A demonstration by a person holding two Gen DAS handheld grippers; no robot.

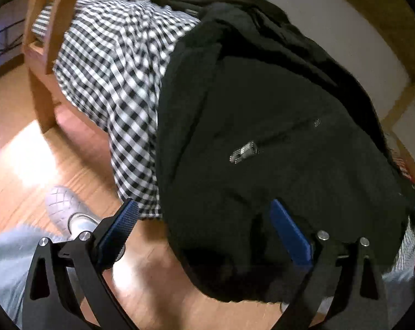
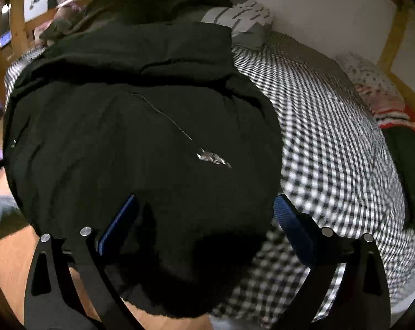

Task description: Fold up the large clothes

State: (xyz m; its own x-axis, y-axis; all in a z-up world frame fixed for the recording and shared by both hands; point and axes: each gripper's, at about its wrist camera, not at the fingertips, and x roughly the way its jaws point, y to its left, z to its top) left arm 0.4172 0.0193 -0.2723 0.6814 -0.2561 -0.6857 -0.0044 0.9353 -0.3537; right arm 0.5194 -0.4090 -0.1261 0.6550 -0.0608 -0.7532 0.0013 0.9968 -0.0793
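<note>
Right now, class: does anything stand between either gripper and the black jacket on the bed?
Nothing visible does. The left gripper is open at the hanging hem of the jacket, with cloth already between its fingers. The right gripper is open over the same hem. Only the checked sheet lies beside it.

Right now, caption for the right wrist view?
Open right gripper over a black zip jacket draped on a gingham-covered bed.
</note>
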